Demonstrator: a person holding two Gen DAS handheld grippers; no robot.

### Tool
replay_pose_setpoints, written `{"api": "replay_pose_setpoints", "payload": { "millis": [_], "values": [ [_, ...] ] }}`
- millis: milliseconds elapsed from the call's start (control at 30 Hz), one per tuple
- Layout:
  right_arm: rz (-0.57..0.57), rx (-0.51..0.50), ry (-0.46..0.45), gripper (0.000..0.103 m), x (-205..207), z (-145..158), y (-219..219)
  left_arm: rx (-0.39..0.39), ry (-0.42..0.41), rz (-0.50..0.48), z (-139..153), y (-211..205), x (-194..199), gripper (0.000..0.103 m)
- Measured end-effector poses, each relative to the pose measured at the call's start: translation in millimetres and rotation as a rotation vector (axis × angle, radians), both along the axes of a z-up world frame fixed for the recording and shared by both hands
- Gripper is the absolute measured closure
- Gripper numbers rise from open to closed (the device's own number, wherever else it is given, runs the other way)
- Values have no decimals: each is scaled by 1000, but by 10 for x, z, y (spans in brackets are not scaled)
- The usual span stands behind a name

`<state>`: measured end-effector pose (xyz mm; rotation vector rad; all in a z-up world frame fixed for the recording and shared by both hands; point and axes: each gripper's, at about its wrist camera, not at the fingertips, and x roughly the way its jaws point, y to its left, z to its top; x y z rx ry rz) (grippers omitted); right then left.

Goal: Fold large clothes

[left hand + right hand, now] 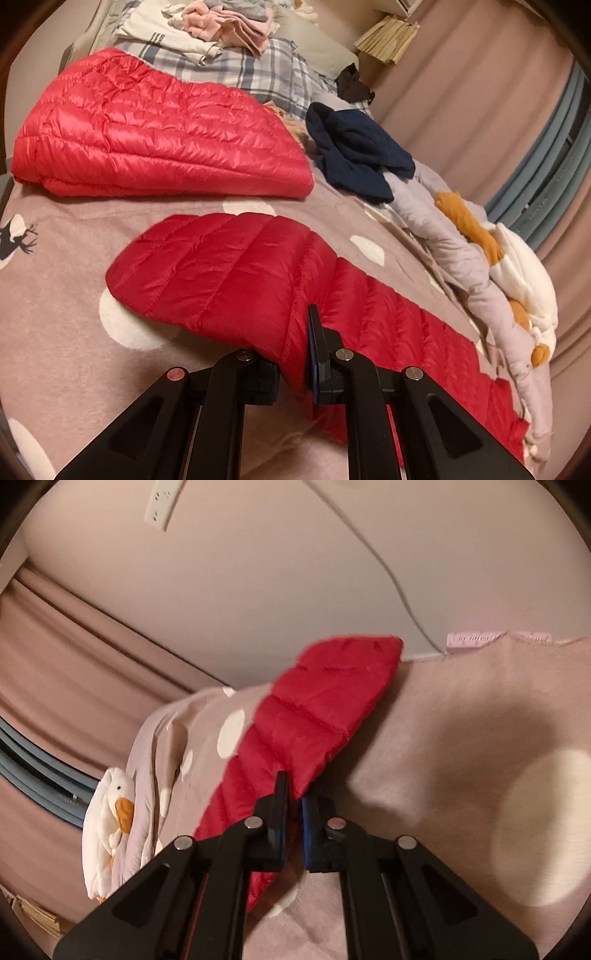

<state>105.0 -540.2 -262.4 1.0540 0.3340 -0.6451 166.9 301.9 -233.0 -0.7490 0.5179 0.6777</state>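
A red quilted down jacket lies on the pink dotted bedspread (66,280). Its folded body (147,129) rests at the far left of the left wrist view, and a long sleeve (240,273) stretches toward me across the bed. My left gripper (295,365) is shut on the near edge of that sleeve, with red fabric pinched between the pads. In the right wrist view the same red sleeve (325,705) runs away toward the wall. My right gripper (293,823) is shut on its lower edge, a thin fold of red cloth between its fingers.
A dark navy garment (354,155), a grey garment (443,236) and a white duck toy (517,280) (107,819) lie along the bed's curtain side. A pile of folded clothes (221,29) sits on plaid bedding (266,74) at the back. A wall socket (162,502) is above.
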Motion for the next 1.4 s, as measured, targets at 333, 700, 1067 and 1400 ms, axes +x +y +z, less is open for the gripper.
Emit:
{"api": "replay_pose_setpoints", "payload": {
  "millis": [333,700,1067,1400],
  "values": [
    [-9,-103,96,97,-202,233,95,-27,-40,-4,115,6,-276,91],
    [-41,-74,105,93,-389,233,116,-30,-39,27,134,26,-373,91],
    [-107,56,6,63,-618,-165,-304,-1,-8,37,112,-8,-285,91],
    [-47,-93,50,93,-387,57,-192,18,2,31,102,0,-244,91]
  ]
}}
